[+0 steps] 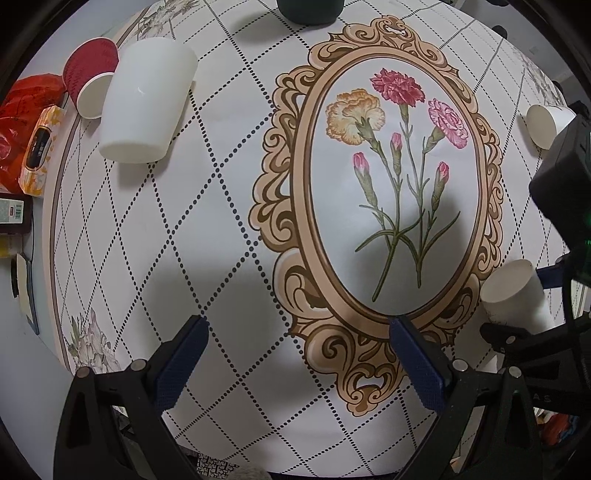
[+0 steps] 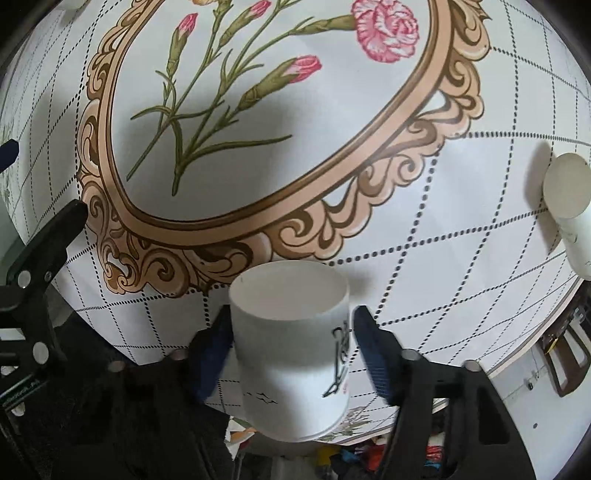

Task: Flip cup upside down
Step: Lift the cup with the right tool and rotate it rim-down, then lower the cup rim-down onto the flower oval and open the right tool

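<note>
In the right wrist view a white paper cup [image 2: 291, 350] with black drawings sits between the blue pads of my right gripper [image 2: 291, 343], held above the table with its flat base turned away from the camera. The gripper is shut on it. The same cup shows in the left wrist view [image 1: 517, 295] at the right edge, next to the right gripper's black body. My left gripper [image 1: 299, 350] is open and empty, hovering over the flowered tablecloth [image 1: 229, 221].
A large white cup [image 1: 144, 103] stands upside down at the far left, with a red paper cup [image 1: 88, 81] beside it. A white paper cup [image 1: 546, 123] lies at the far right; another [image 2: 569, 206] lies at right. Packets [image 1: 33, 140] lie at the left edge. A dark object [image 1: 310, 11] stands far.
</note>
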